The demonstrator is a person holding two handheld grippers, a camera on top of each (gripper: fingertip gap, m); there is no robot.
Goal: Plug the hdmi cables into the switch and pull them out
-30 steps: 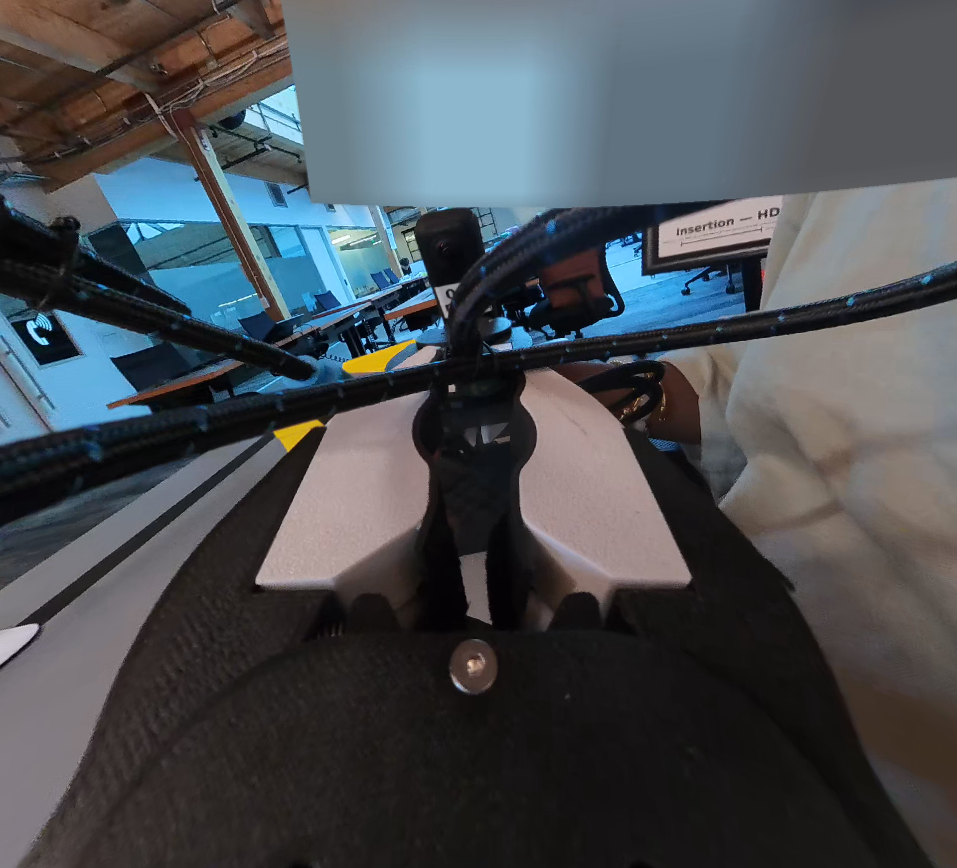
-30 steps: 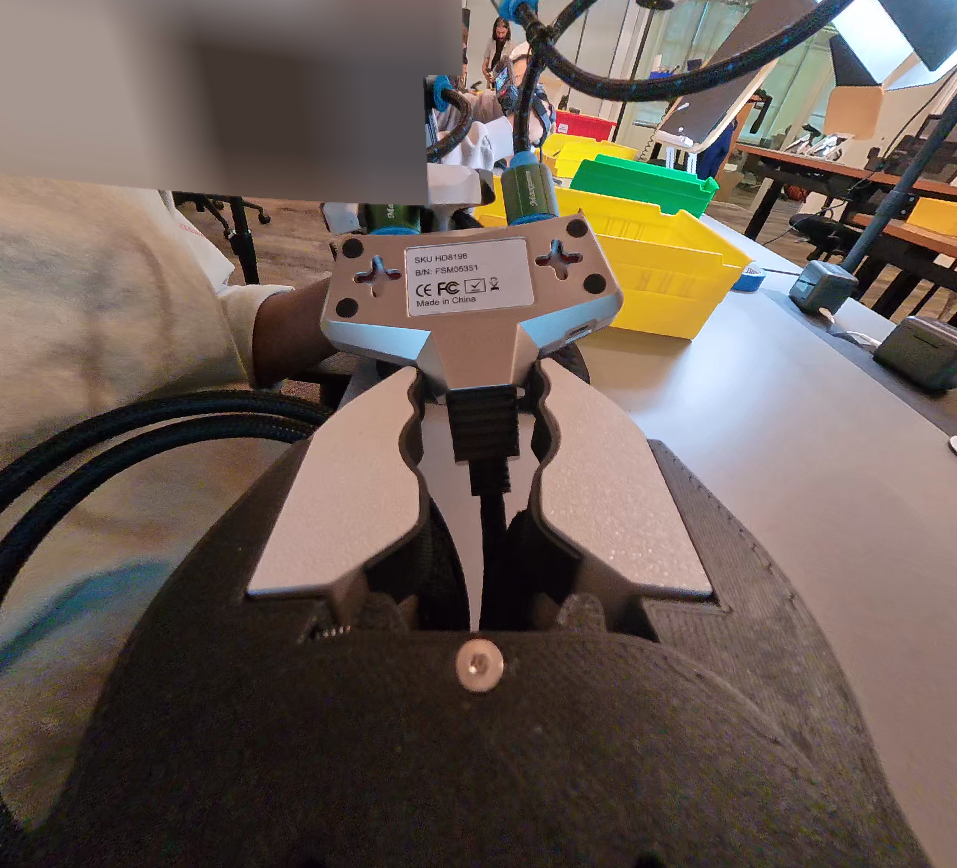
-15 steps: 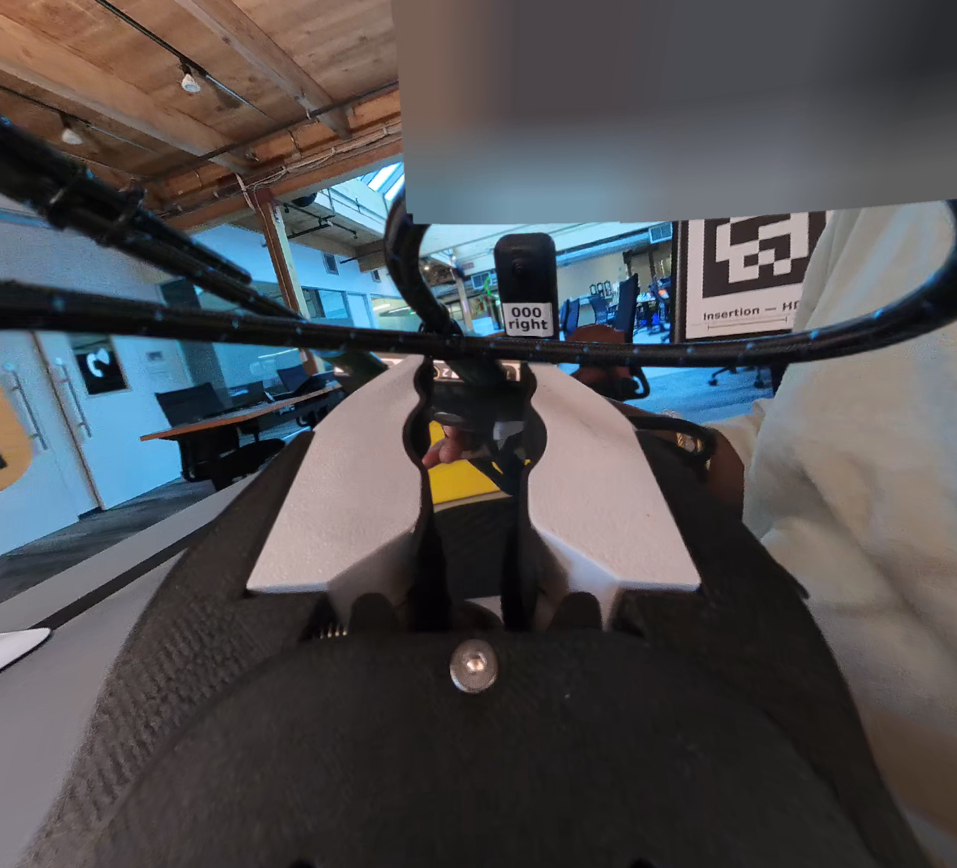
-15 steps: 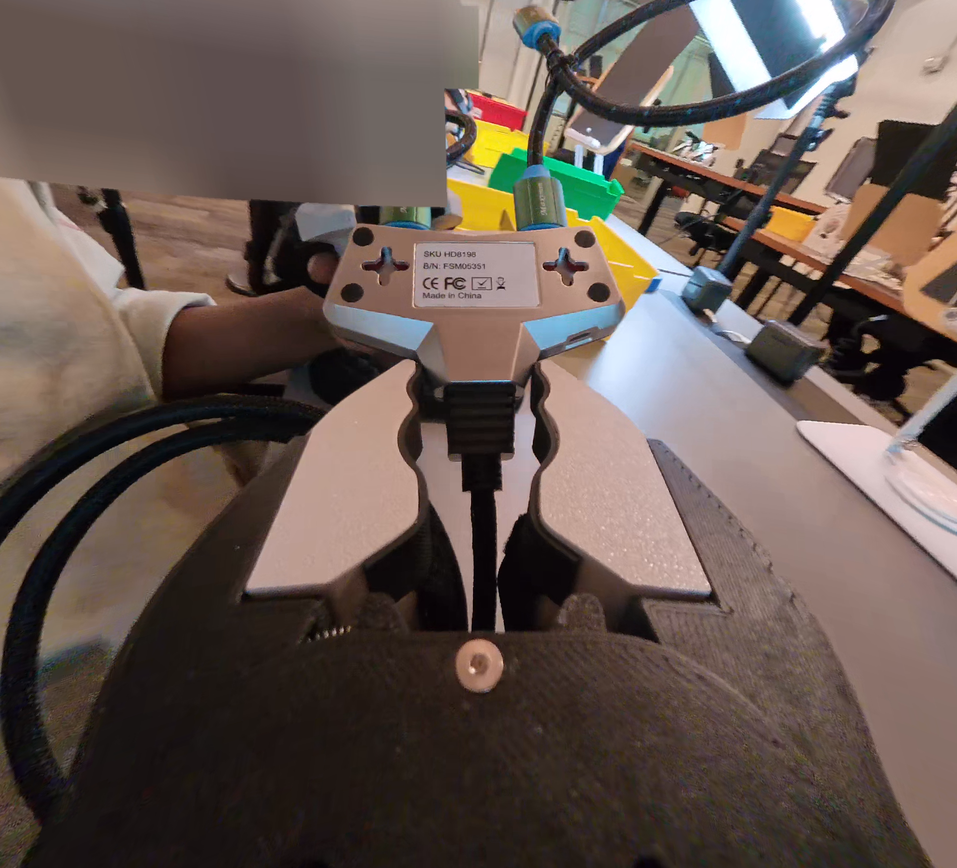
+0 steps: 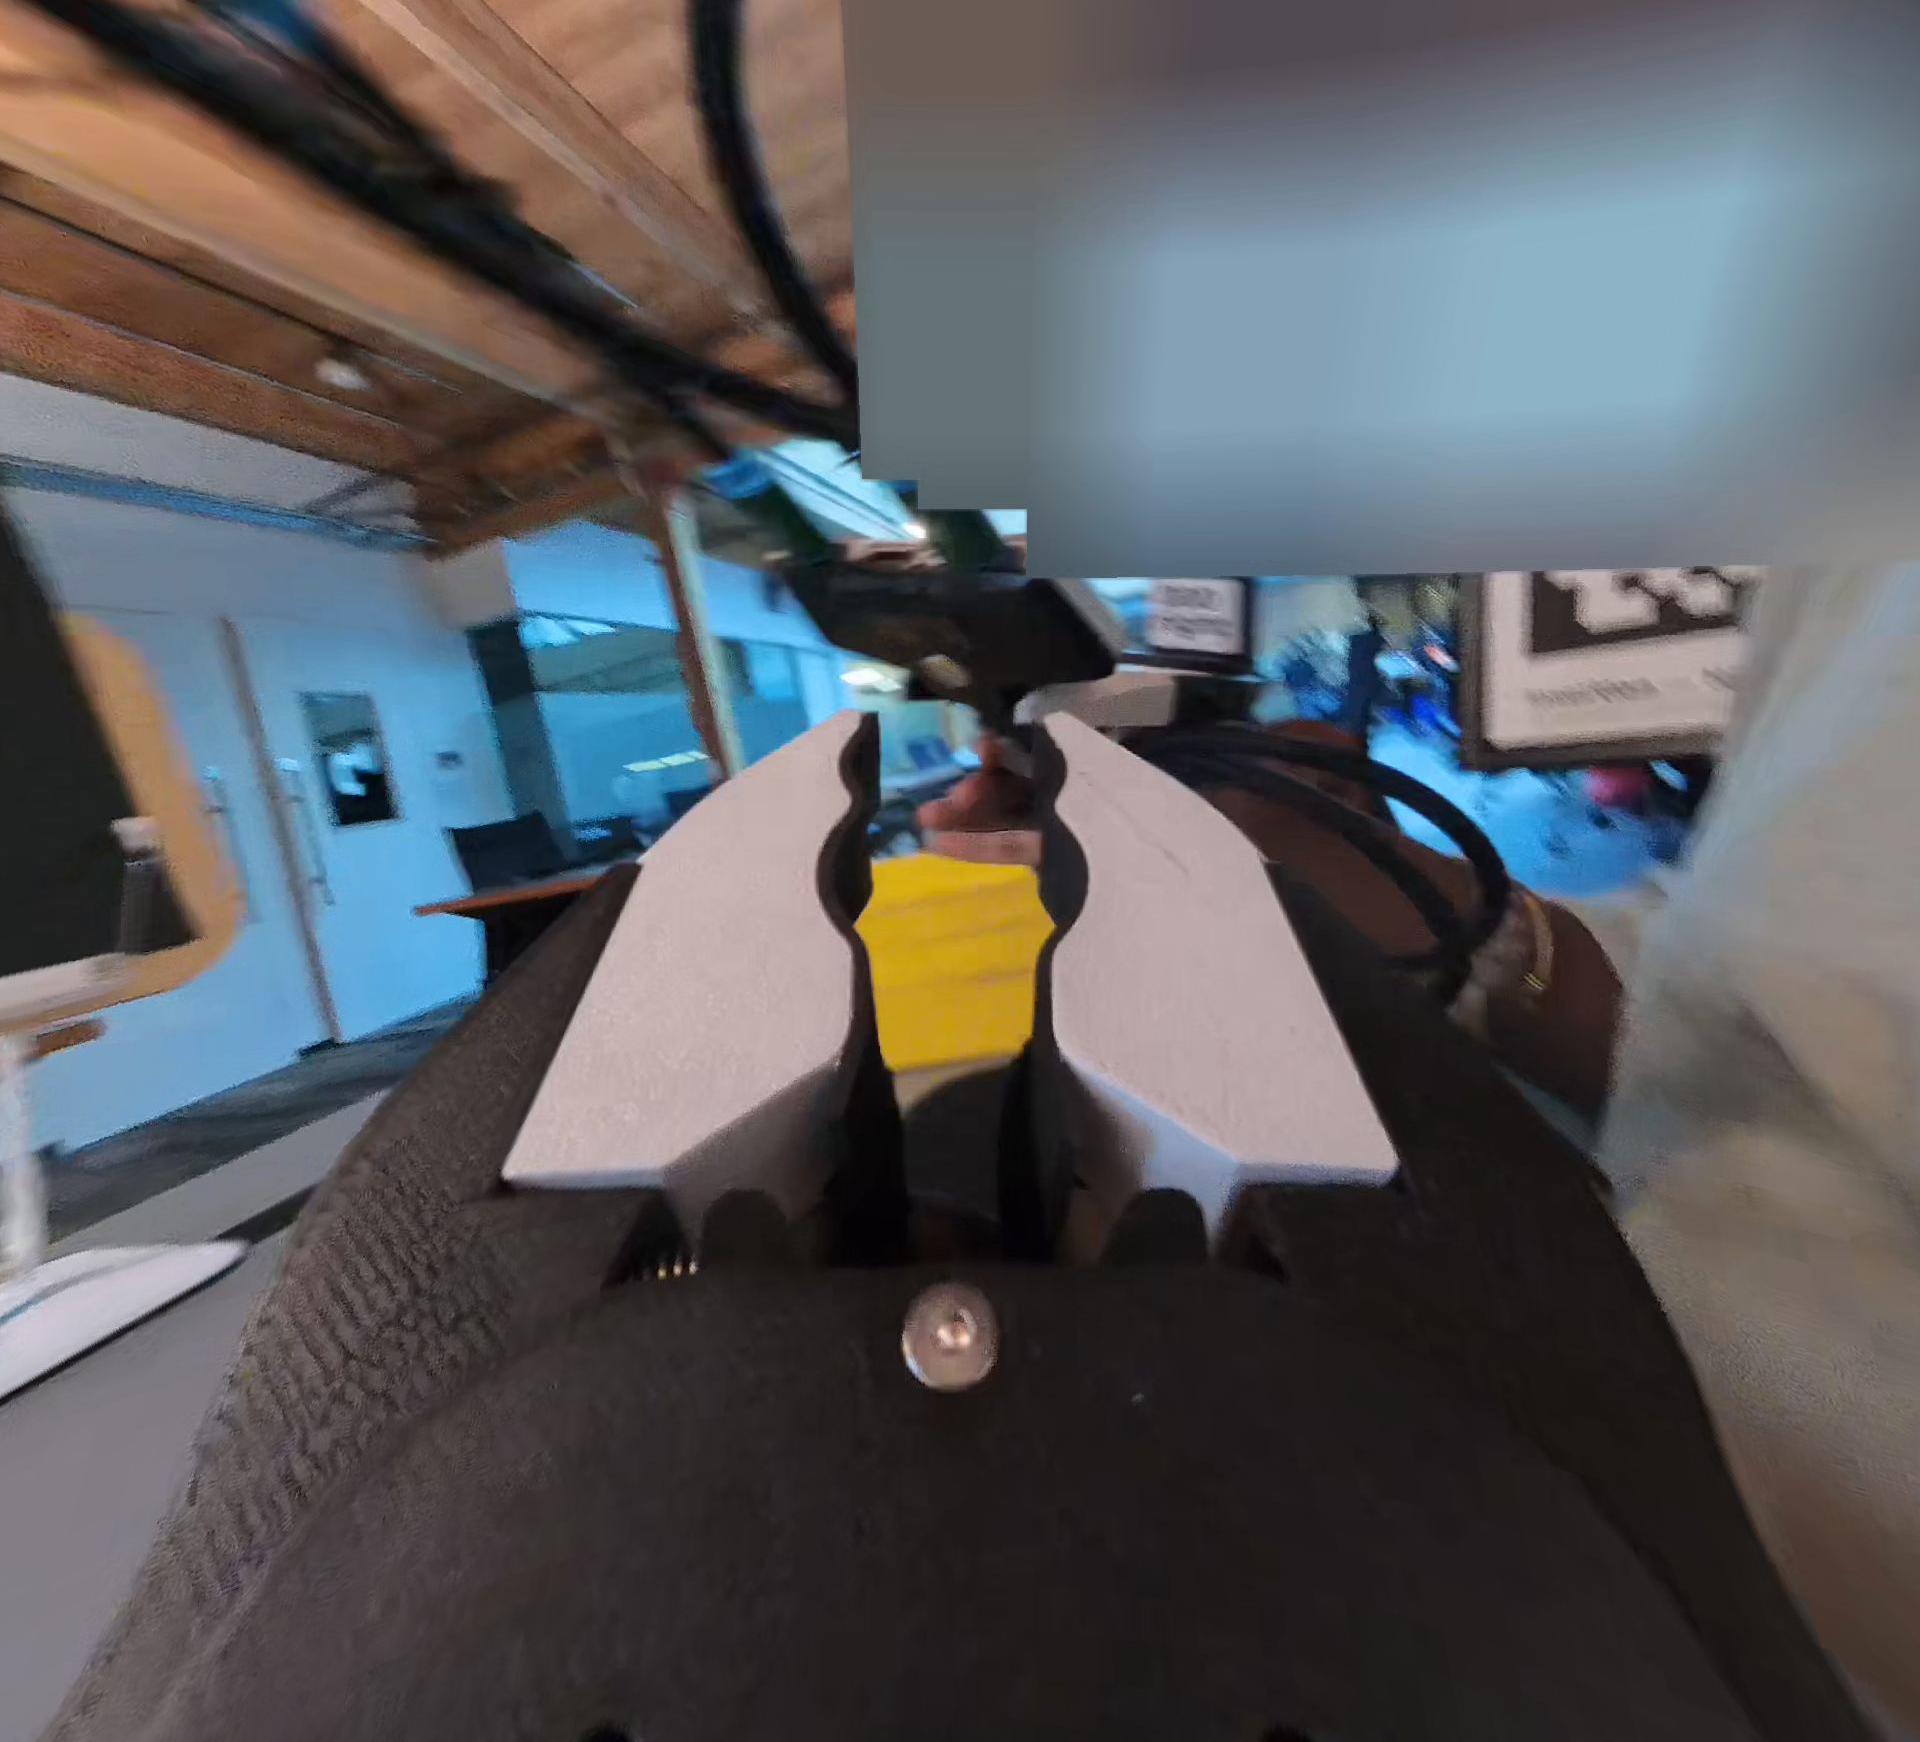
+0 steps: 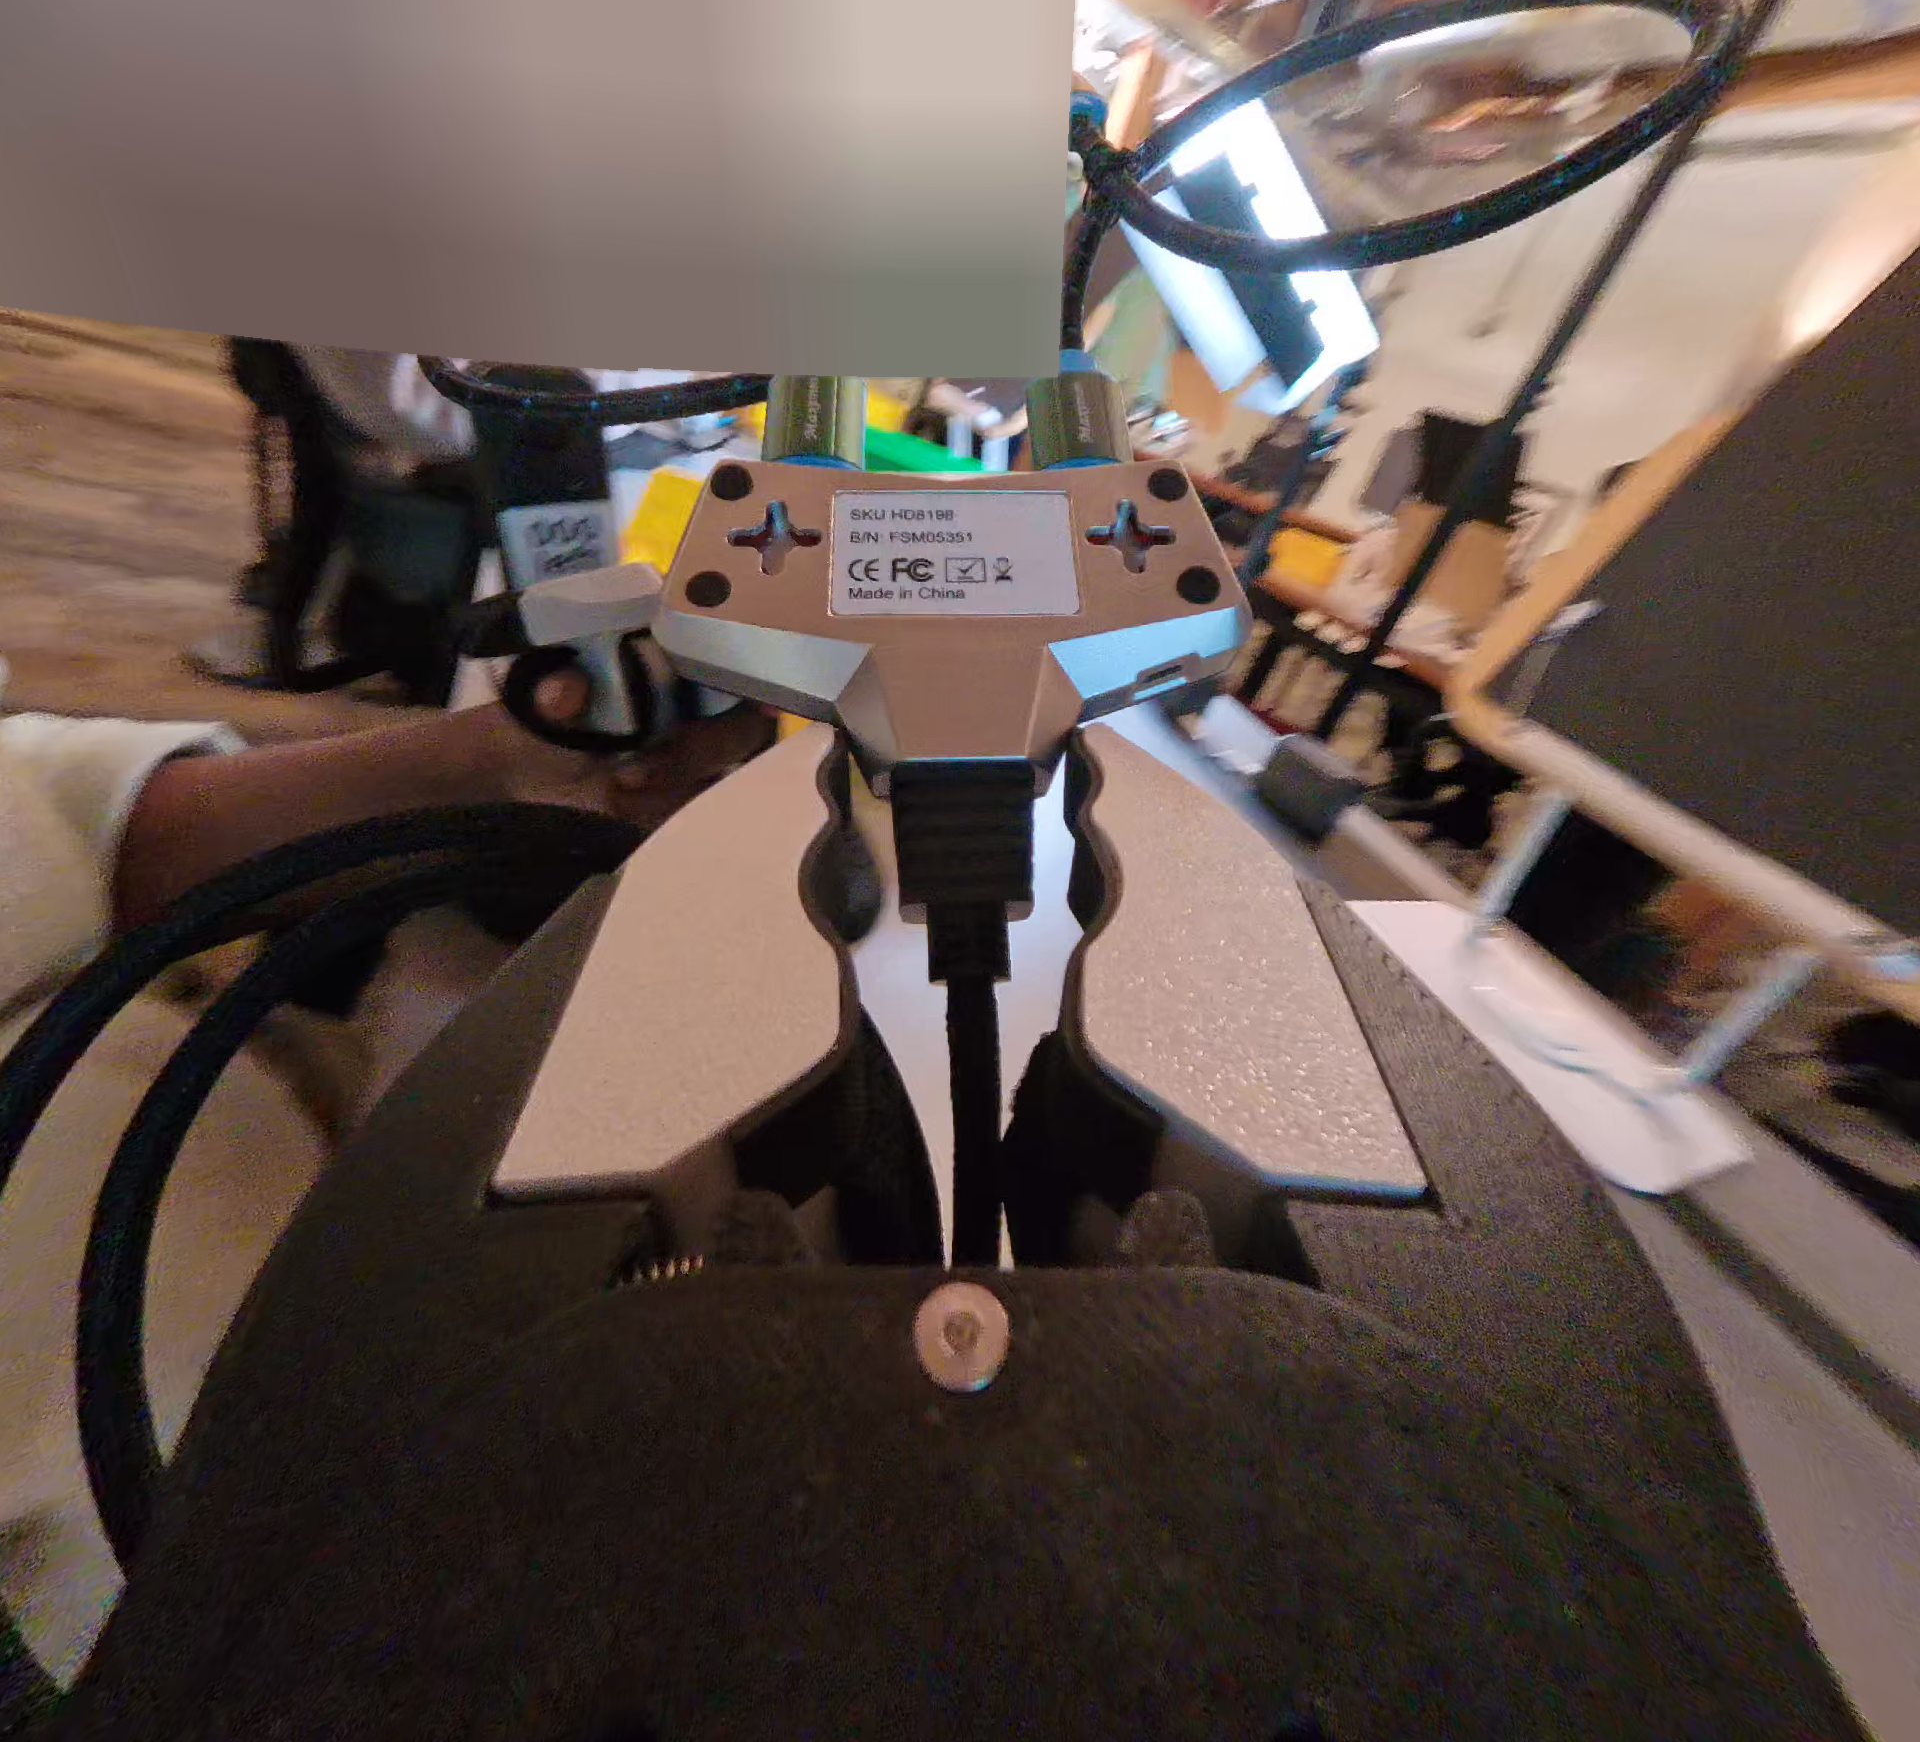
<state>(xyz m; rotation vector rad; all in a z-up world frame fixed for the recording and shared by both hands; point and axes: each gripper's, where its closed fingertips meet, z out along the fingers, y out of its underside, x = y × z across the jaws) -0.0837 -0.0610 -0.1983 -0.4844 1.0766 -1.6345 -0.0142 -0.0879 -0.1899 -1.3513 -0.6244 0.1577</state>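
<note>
While the right tool (image 6: 961, 757) stays off the worktop (image 6: 1766, 1380), we have its fingers (image 6: 686, 965) closed on the narrow neck of the silver HDMI switch (image 6: 951, 643), right where the ribbed black strain relief (image 6: 964, 845) leaves the body. Switch is held underside up, white label (image 6: 951, 552) facing the camera. Its fixed black lead (image 6: 975, 1121) runs back between the fingers toward the tool body.

Two green-shelled HDMI plugs with blue collars sit in the far edge of the switch, both seated: left plug (image 6: 816, 425), right plug (image 6: 1078, 425). Braided black cable (image 6: 1558, 186) from the right plug loops high and to the right. Two more braided runs (image 6: 260, 892) curve past the left side of the tool, across our pale sleeve (image 6: 73, 788).

Left tool (image 5: 956, 736) is part open with nothing between the fingers (image 5: 707, 965); yellow bin (image 5: 951, 954) shows through the gap. It sits just short of the switch (image 5: 935, 622), which looks dark and blurred from this side, not touching as far as we can tell. Black cables (image 5: 748, 186) sweep overhead in the left wrist view, motion-blurred. From the right wrist view the left tool (image 6: 592, 622) shows beside the switch's left corner; contact there is unclear
</note>
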